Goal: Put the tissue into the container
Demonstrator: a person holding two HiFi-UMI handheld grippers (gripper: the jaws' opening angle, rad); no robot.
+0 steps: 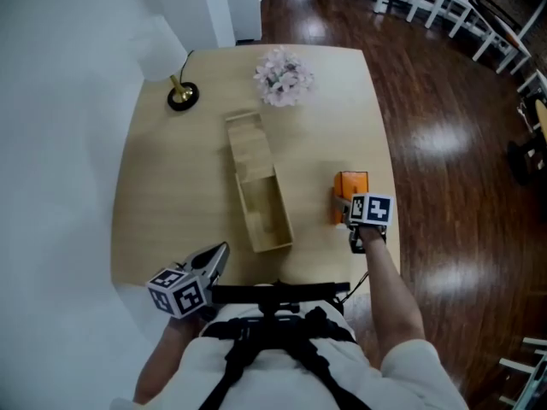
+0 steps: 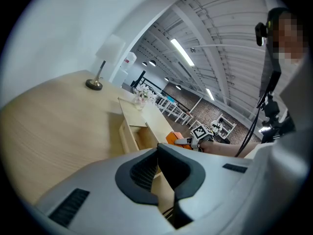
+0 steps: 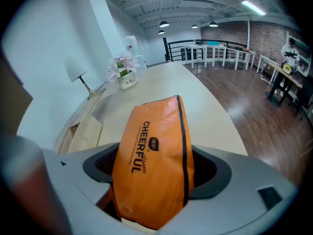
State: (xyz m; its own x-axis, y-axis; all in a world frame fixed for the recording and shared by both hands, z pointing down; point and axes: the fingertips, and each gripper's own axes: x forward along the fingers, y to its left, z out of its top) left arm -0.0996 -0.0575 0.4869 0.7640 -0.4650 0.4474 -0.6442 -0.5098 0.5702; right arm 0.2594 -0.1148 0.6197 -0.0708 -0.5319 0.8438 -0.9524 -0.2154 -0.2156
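Gripping orange tissue pack (image 3: 146, 146), printed "CHEERFUL", between right gripper (image 3: 154, 173) jaws, right of open wooden container (image 1: 272, 246) on surface (image 1: 171, 195). Left gripper (image 2: 157, 155) jaws closed, empty.

so the table (image 1: 162, 203) is light wood with rounded corners, sitting on a dark glossy floor (image 1: 444, 143); far left there's a brass lamp base (image 1: 182, 96), and a little bunch of pale flowers (image 1: 283, 78) is near the far edge; a long wooden container (image 1: 265, 212) runs down the middle, near half open; an orange tissue pack (image 1: 350, 184) is close to the right edge, well apart from the container
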